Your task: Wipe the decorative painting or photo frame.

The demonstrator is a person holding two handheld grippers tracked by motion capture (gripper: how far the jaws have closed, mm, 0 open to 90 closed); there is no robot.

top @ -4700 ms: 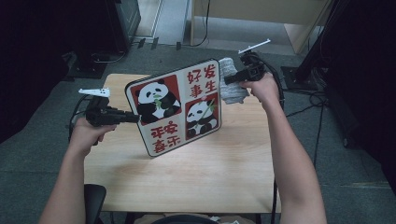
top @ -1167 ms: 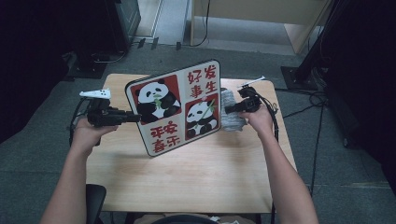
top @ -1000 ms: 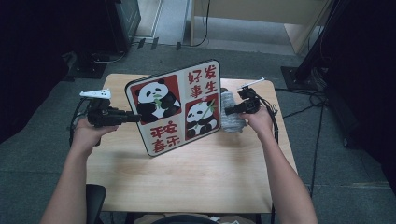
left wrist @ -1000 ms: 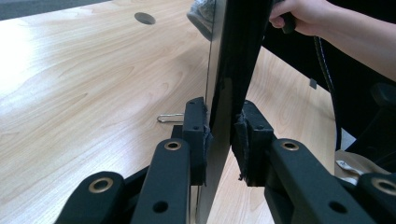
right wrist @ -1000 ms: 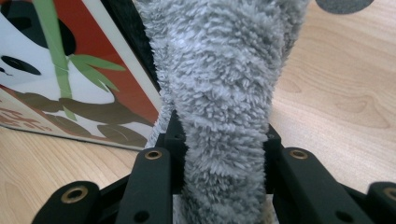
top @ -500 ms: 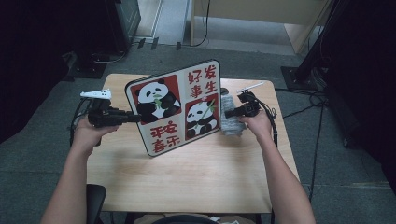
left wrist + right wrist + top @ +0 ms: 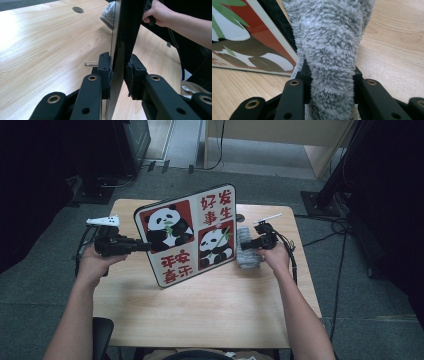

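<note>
While the left gripper [image 7: 117,75] pinches the red-and-white panda picture board [image 7: 192,235] (edge-on, upright), the right gripper [image 7: 329,82] squeezes a fluffy grey cloth [image 7: 332,50].

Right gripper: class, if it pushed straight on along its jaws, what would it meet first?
The right gripper, shut on the grey cloth, points toward the panda picture frame; the cloth would probably press against the frame's edge first, though depth is unclear.

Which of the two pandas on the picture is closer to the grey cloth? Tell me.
The lower right panda, beside the grey cloth; the other panda sits upper left.
</note>
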